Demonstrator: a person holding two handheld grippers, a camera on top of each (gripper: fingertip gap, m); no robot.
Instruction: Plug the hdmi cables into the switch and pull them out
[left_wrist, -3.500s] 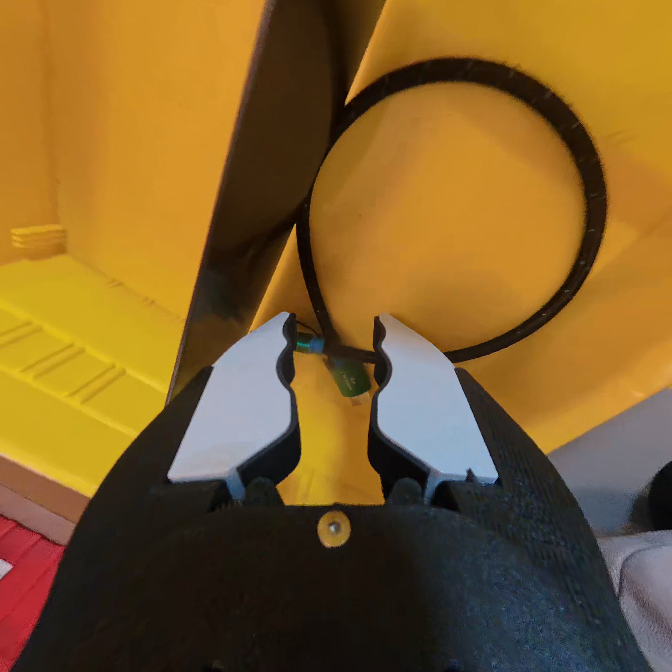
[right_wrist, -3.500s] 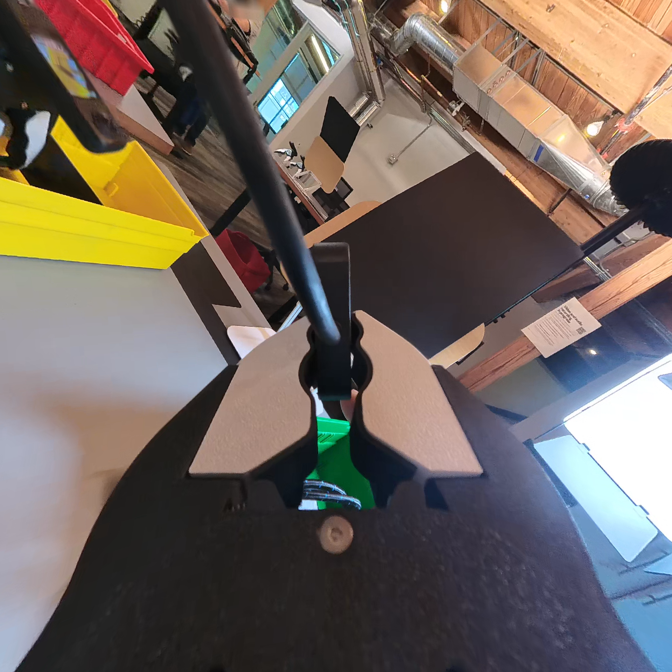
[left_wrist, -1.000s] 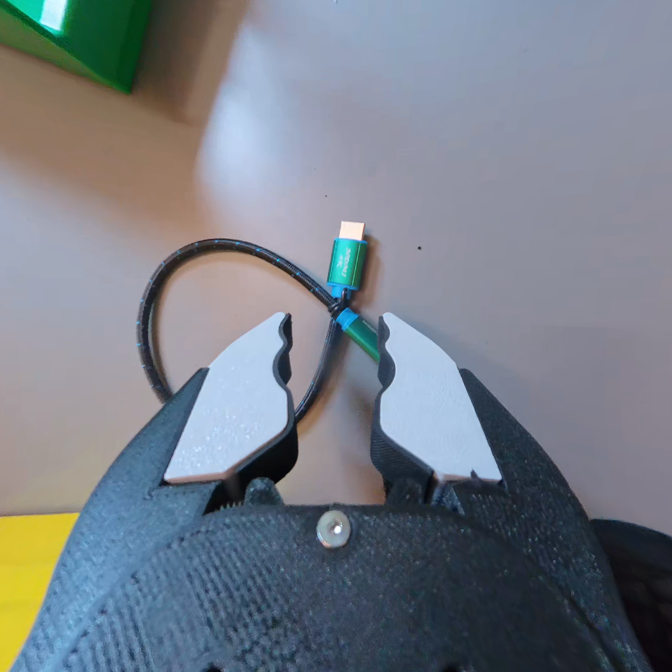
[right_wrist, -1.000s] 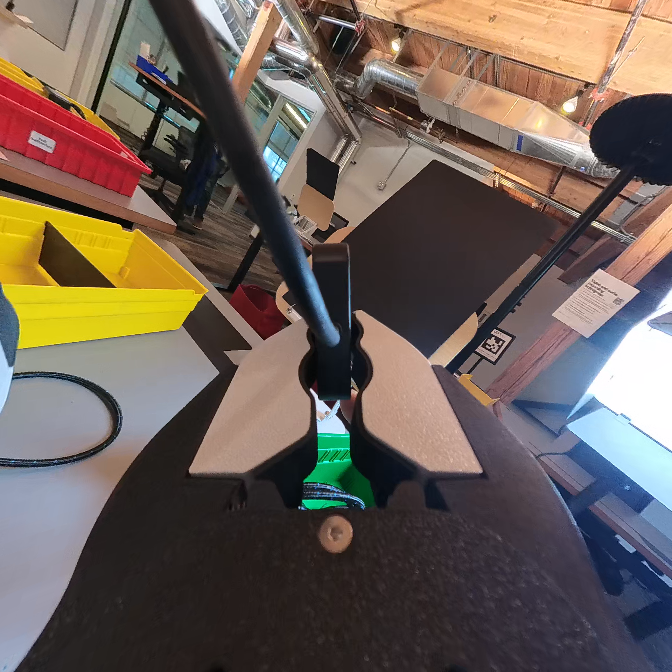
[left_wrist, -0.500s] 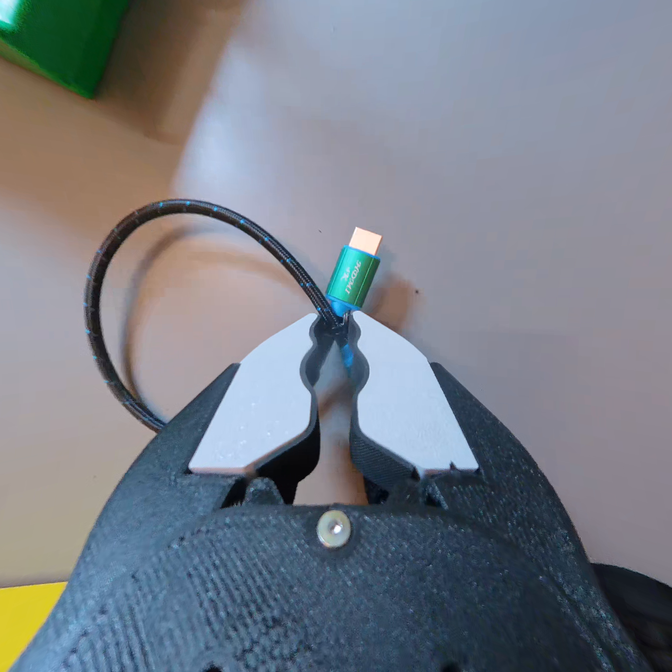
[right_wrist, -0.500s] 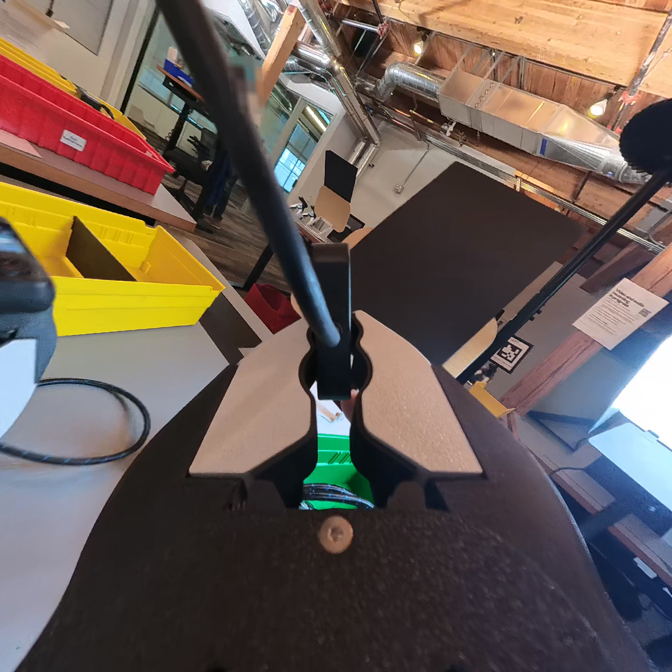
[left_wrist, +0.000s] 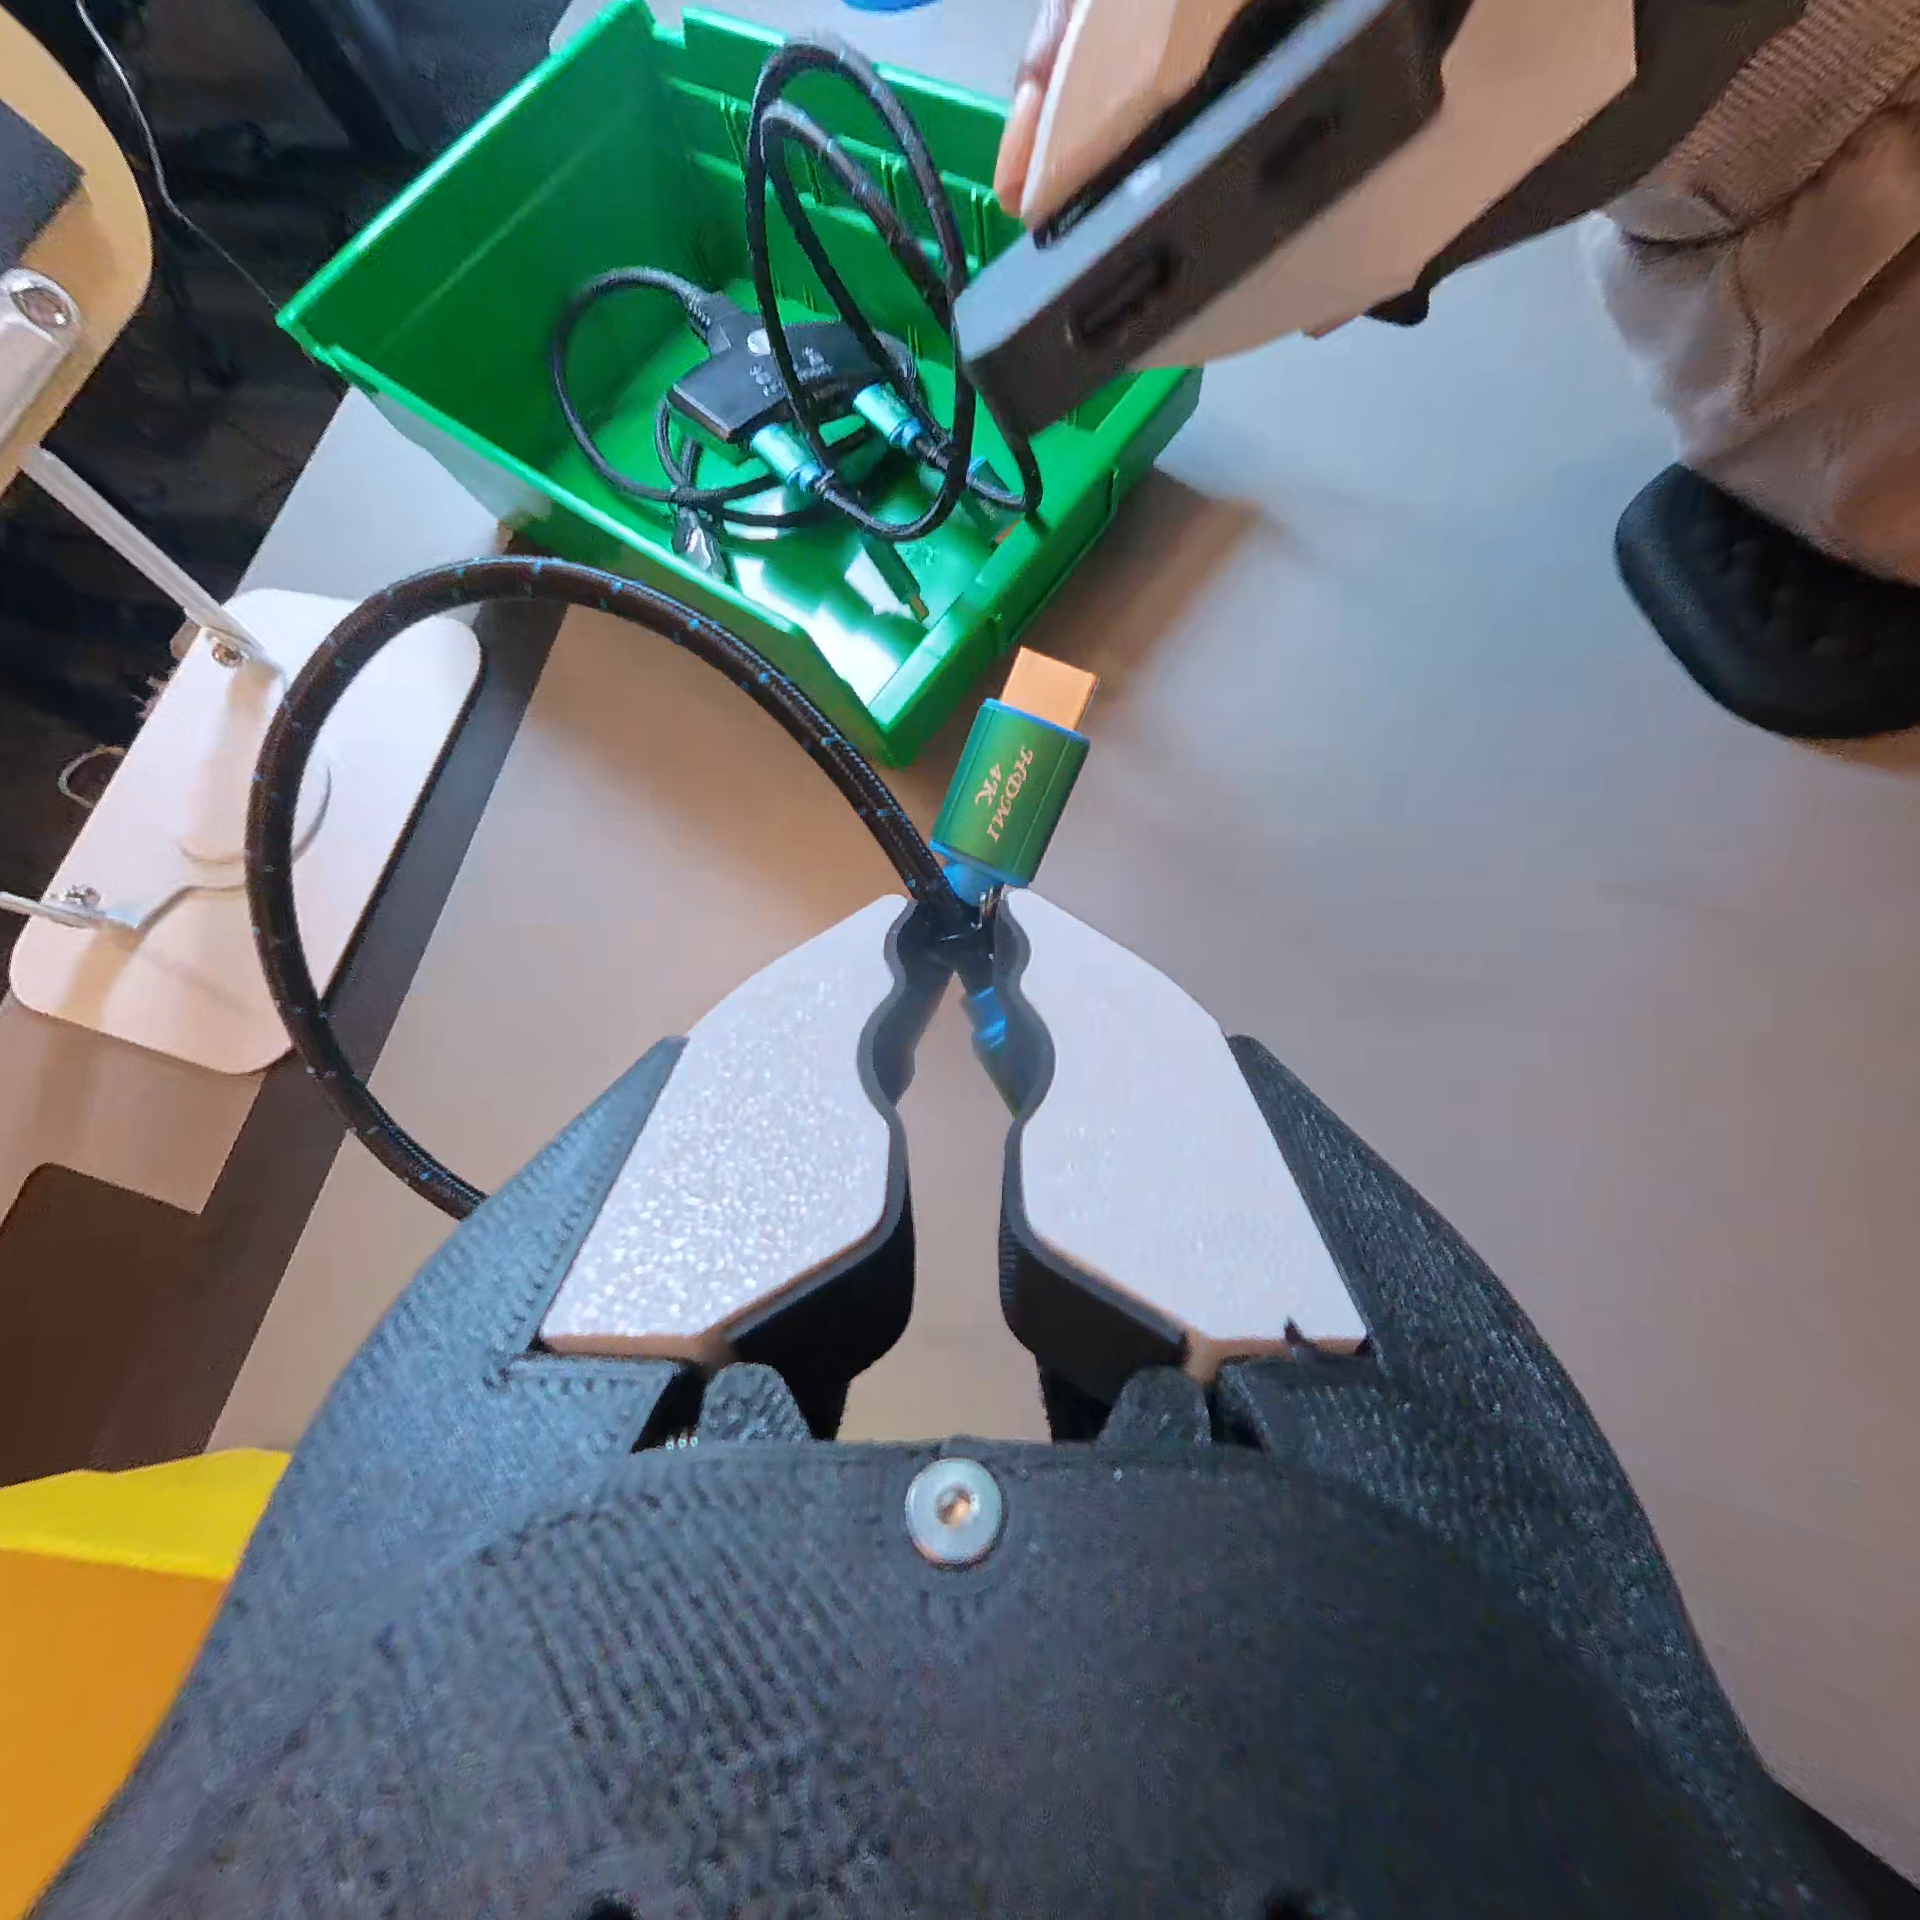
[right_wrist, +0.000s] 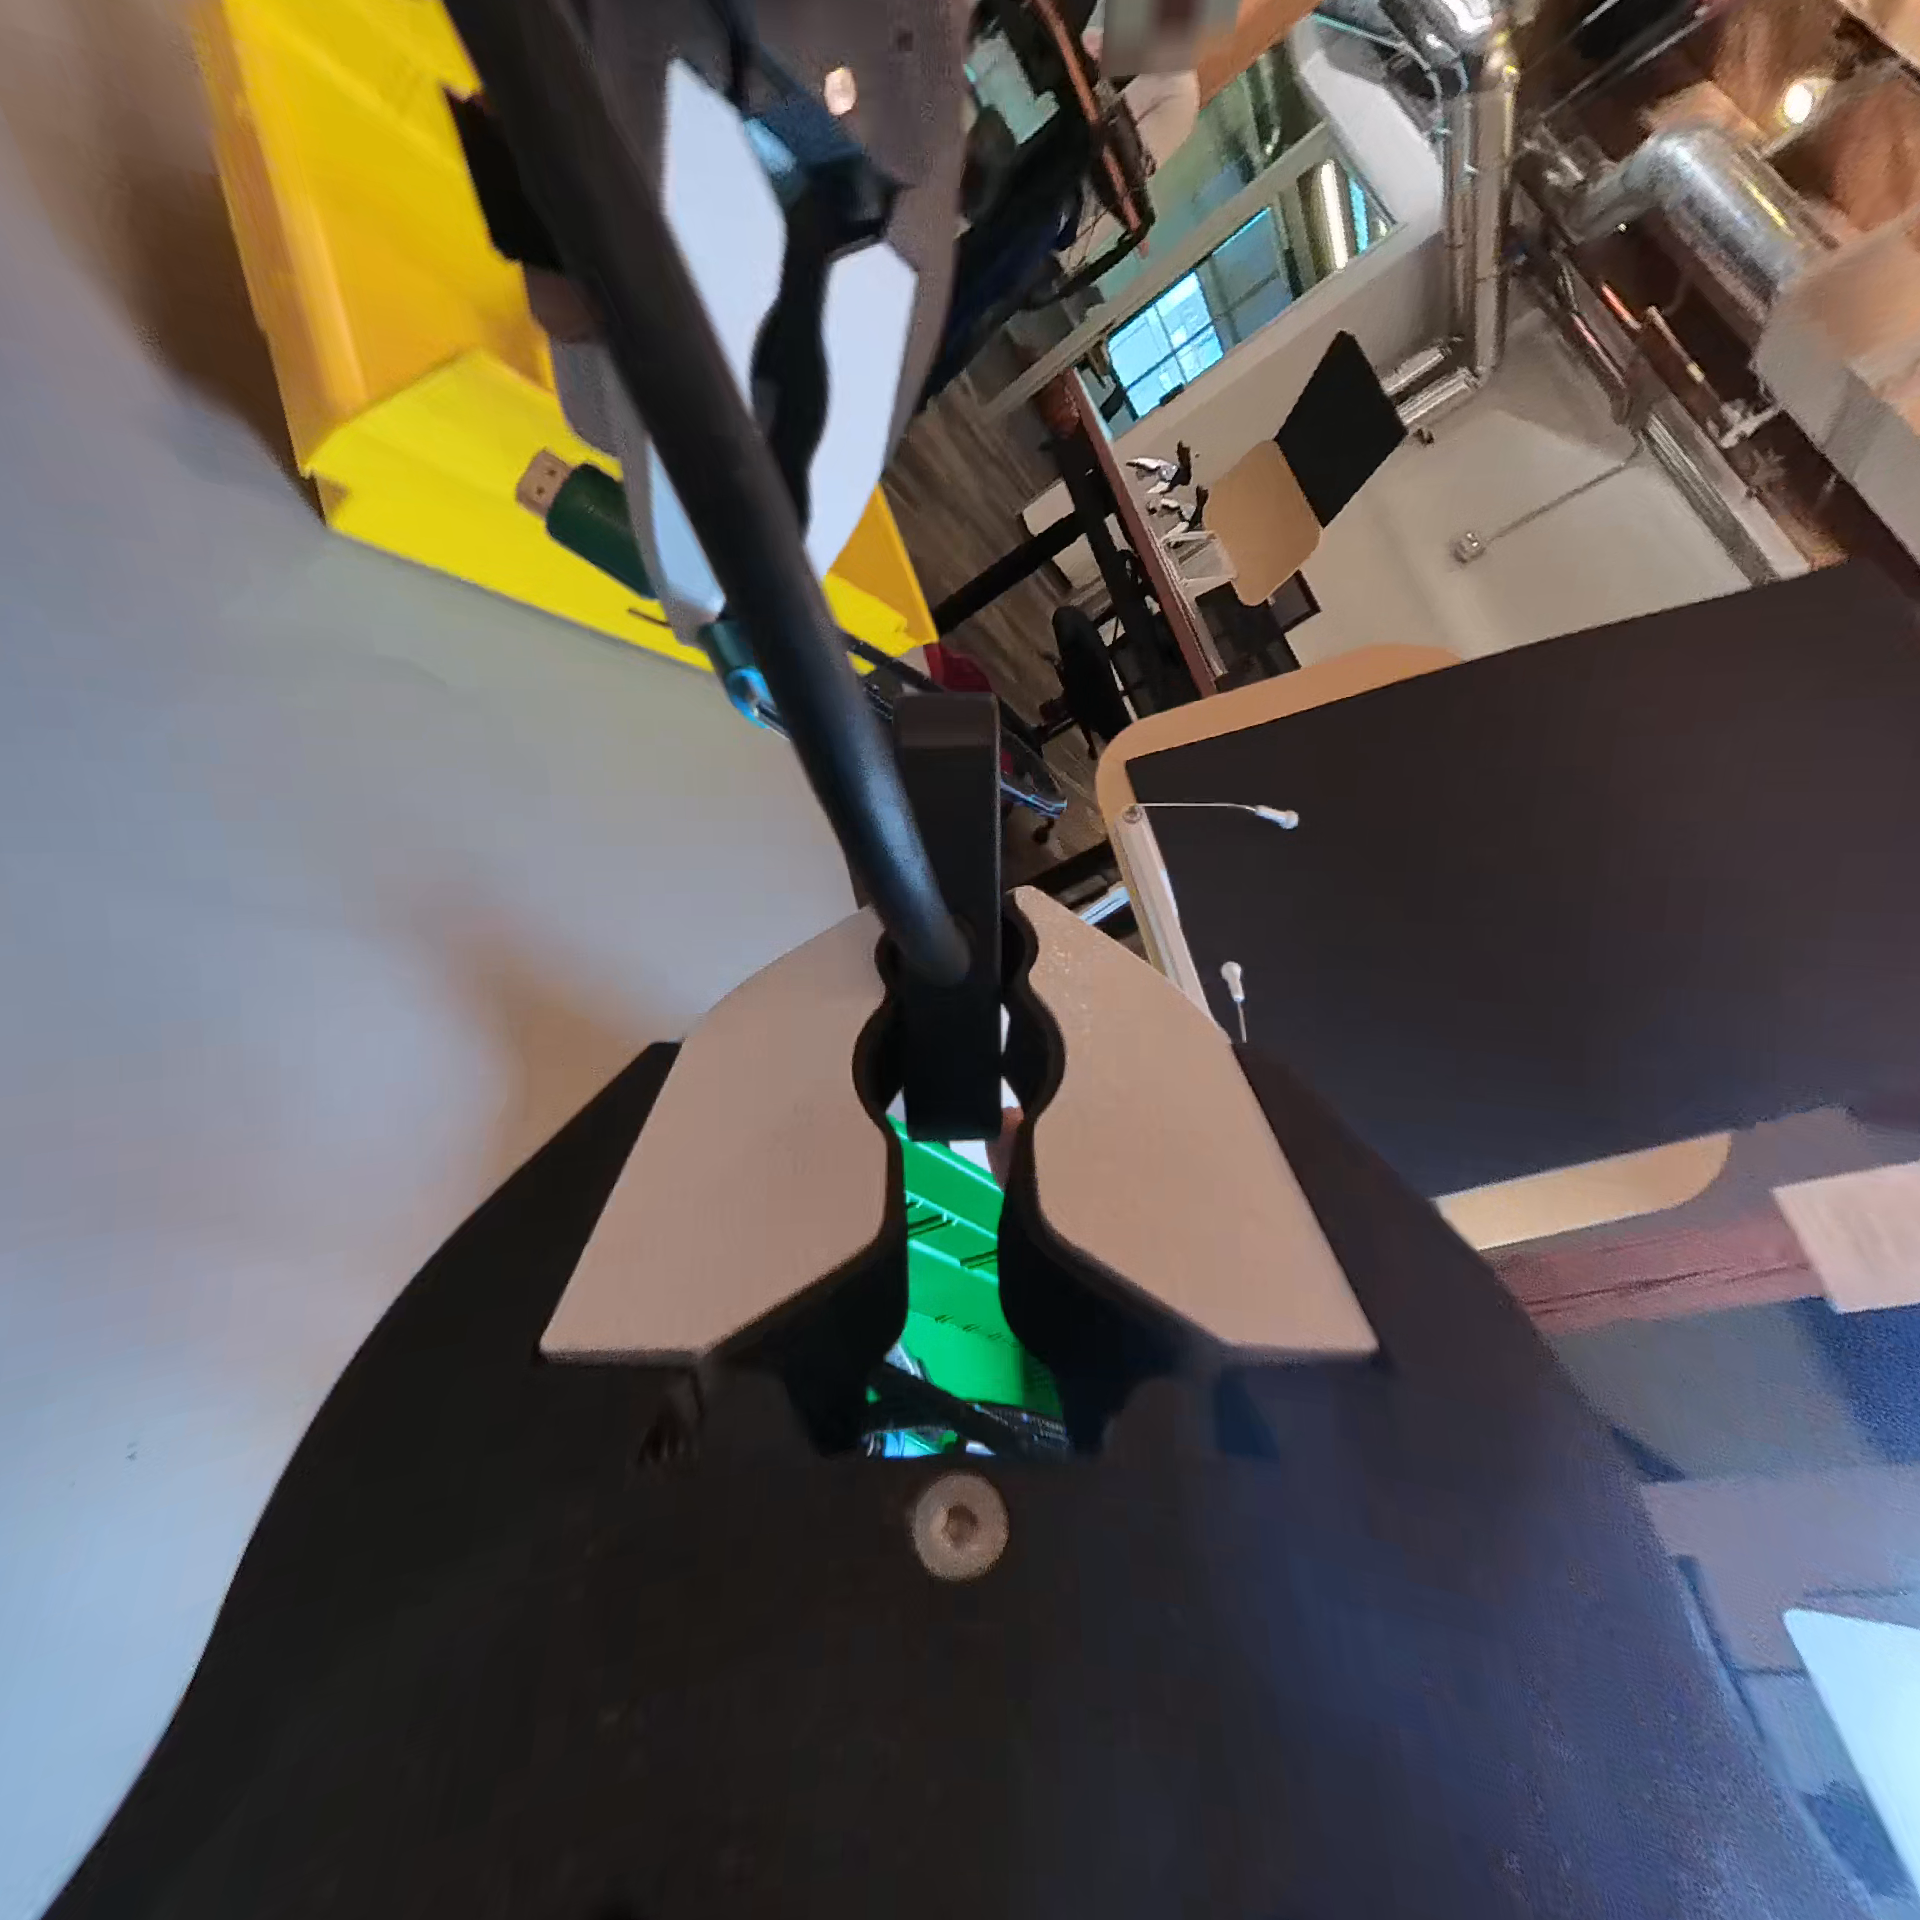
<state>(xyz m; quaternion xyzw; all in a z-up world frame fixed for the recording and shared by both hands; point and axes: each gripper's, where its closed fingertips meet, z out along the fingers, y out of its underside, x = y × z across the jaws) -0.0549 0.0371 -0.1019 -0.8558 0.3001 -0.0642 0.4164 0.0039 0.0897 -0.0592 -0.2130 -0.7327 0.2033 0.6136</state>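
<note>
My left fingers (left_wrist: 951, 920) are pinched on the braided cable (left_wrist: 343, 717) right behind the green plug (left_wrist: 1006, 795), at the strain relief where the two cable ends cross. The plug sticks out past my fingertips, its gold tip aimed up toward the switch (left_wrist: 1195, 223). My right fingers (right_wrist: 951, 961) are clamped on the switch edge-on, held in the air above the green bin (left_wrist: 520, 260); its own thick black lead (right_wrist: 727, 447) rises past them. Plug and switch are near each other but not touching.

I judge the cable to be light and springy: the loop stands off the worktop (left_wrist: 1455, 935) by itself and will tug the plug sideways. My grip is on the soft neck, not the metal shell, so the plug may pivot or buckle when pushed into a port. The shell is rigid and smooth, the better place to hold, square across its flat sides. The switch looks like a light, hard, slim box; gripped on a thin edge it could twist under insertion force, so it needs a firm squeeze. More cables and another switch lie in the bin.
</note>
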